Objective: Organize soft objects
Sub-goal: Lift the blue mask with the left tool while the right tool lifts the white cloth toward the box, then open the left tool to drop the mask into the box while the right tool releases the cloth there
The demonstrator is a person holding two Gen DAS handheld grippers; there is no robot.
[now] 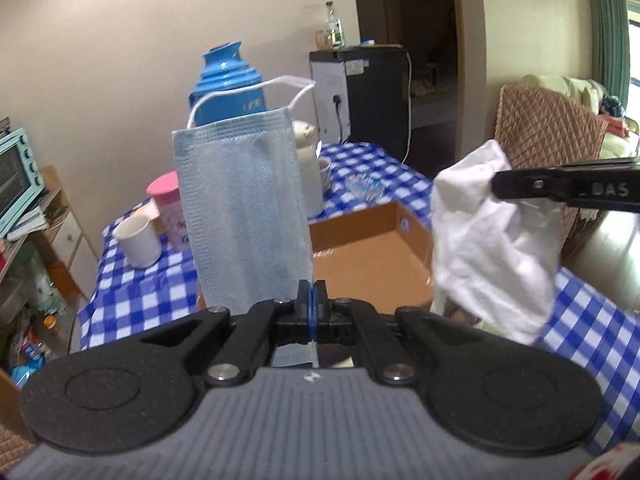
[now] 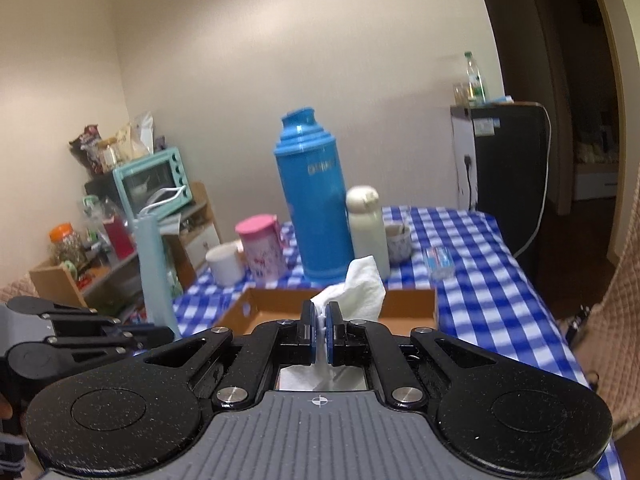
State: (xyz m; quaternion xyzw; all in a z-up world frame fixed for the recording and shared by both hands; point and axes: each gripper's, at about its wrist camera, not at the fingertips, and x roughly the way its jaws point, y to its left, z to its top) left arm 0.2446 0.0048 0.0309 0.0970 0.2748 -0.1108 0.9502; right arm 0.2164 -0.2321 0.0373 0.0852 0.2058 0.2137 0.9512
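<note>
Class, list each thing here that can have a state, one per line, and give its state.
Left claw: shut on face mask.
Face mask: held upright, off the table.
Right claw: shut on white cloth.
White cloth: crumpled, hanging in the air.
Cardboard box: open, looks empty.
Blue thermos: upright, capped.
White cup: upright.

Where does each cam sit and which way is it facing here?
Left wrist: on the left gripper, looking forward over the open cardboard box toward the wall; its own linkage fills the bottom, shut on a pale blue pleated face mask; the right gripper enters from the right holding a crumpled white cloth.
Right wrist: on the right gripper, facing the same wall, shut on the cloth; the left gripper shows lower left.
Shared: box, tall blue plastic thermos, blue-and-white checked tablecloth.
</note>
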